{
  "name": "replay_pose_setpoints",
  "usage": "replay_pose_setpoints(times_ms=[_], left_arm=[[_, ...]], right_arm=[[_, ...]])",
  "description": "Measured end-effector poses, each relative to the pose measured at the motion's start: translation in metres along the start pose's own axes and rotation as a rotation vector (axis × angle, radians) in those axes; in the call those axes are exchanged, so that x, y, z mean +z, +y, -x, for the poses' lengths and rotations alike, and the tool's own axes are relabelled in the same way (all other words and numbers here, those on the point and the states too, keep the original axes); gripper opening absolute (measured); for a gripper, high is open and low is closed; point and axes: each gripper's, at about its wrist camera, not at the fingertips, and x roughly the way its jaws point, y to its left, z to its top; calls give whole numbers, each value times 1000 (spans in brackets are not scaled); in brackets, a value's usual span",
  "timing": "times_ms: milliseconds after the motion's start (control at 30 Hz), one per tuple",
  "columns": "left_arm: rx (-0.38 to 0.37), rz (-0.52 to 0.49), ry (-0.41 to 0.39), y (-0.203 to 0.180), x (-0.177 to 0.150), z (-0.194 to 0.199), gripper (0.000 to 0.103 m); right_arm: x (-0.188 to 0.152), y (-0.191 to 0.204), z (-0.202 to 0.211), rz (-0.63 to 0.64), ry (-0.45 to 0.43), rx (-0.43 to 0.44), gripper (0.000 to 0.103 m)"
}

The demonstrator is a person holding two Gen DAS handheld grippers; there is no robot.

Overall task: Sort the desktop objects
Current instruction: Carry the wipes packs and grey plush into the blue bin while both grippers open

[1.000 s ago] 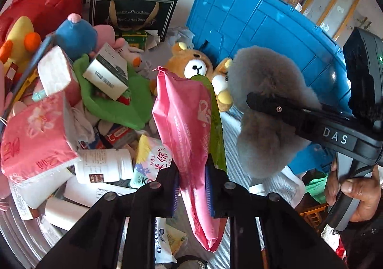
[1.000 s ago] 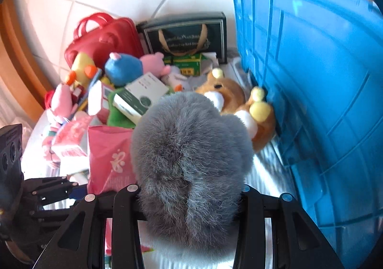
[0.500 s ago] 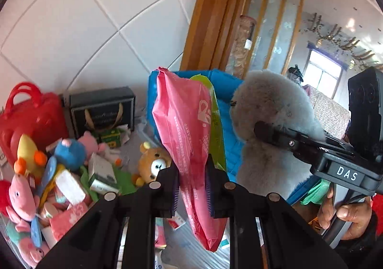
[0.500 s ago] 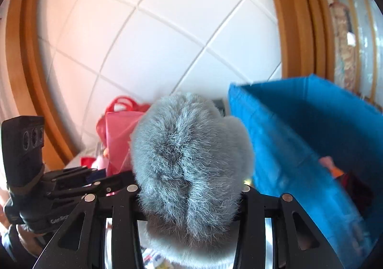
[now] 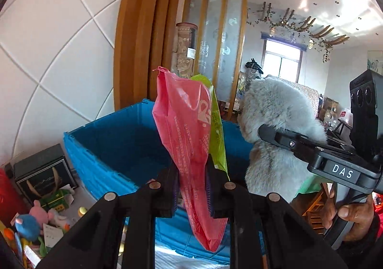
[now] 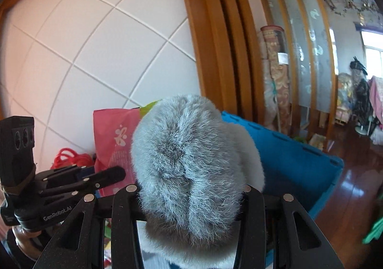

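My left gripper (image 5: 191,187) is shut on a pink plastic packet (image 5: 189,139) with a green packet (image 5: 216,130) behind it; both stand up between the jaws, above the near wall of the big blue crate (image 5: 115,139). To the right, my right gripper (image 5: 263,129) is shut on a grey furry plush (image 5: 275,125), held at about the same height. In the right wrist view the plush (image 6: 191,166) fills the space between the jaws of the right gripper (image 6: 189,191), and the left gripper (image 6: 107,177) with the pink packet (image 6: 115,142) shows at left.
A pile of toys and boxes (image 5: 45,218) lies low at the left with a dark gift box (image 5: 40,173). The white tiled wall (image 5: 55,49) and a wooden door frame (image 5: 141,37) stand behind the crate (image 6: 287,156). A hand (image 5: 347,211) grips the right handle.
Both grippers rose from the pile with their loads and swung toward the blue crate. The toys dropped to the lower left; the crate's inside now shows.
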Motion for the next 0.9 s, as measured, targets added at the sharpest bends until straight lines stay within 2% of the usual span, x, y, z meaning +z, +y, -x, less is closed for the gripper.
replay_pose_setpoints(times_ms=[100, 167, 200, 333, 367, 467, 633, 900], left_arm=[[17, -13, 19, -14, 12, -30, 18], [40, -16, 49, -19, 23, -50, 19], [67, -15, 51, -21, 28, -56, 21], [165, -29, 32, -22, 42, -65, 34], [173, -31, 16, -22, 44, -63, 40], [190, -31, -22, -16, 44, -63, 77], [218, -21, -37, -12, 41, -61, 78], [265, 16, -36, -3, 18, -47, 78]], right_arm=[[6, -36, -10, -29, 6, -30, 43], [12, -53, -24, -40, 33, -44, 53], [14, -62, -29, -46, 37, -54, 63], [14, -88, -41, -68, 53, -61, 70], [13, -92, -39, -62, 44, -64, 72], [13, -98, -35, -64, 24, -68, 85], [16, -105, -33, -81, 16, -27, 87], [-5, -84, -26, -46, 21, 51, 87]])
